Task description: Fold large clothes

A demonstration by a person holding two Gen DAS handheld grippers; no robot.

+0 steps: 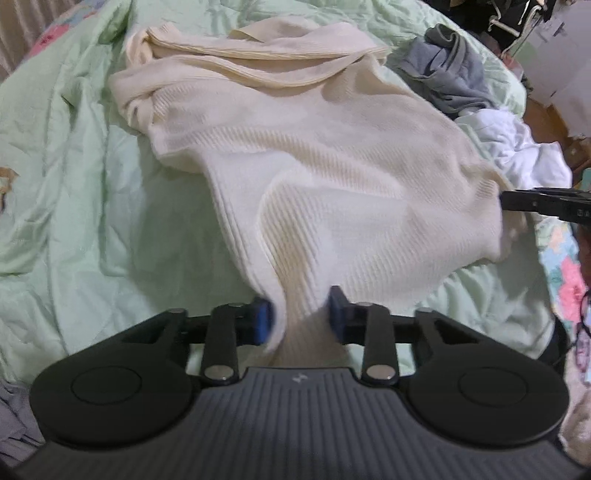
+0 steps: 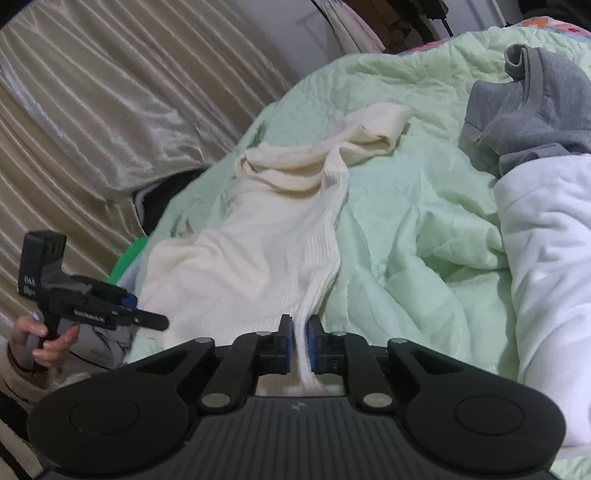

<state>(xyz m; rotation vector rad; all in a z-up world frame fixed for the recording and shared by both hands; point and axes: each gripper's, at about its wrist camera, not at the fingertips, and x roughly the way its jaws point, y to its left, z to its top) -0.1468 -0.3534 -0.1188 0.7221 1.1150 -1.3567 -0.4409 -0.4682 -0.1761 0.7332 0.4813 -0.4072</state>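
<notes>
A cream ribbed knit sweater (image 1: 303, 155) lies spread on a pale green quilt (image 1: 74, 192). My left gripper (image 1: 301, 317) has a near corner of its hem bunched between its blue pads, jaws partly closed on the cloth. My right gripper (image 2: 300, 341) is shut on the other hem corner of the sweater (image 2: 258, 236), a thin fold pinched between the pads. The right gripper also shows at the right edge of the left wrist view (image 1: 546, 205), at the sweater's side. The left gripper shows in the right wrist view (image 2: 92, 306), held in a hand.
A grey garment (image 1: 447, 70) (image 2: 535, 107) and a white garment (image 1: 524, 147) (image 2: 550, 266) lie heaped on the quilt's far right. A beige satin curtain (image 2: 92, 110) hangs beside the bed. Hanging clothes (image 1: 517, 14) are at the back.
</notes>
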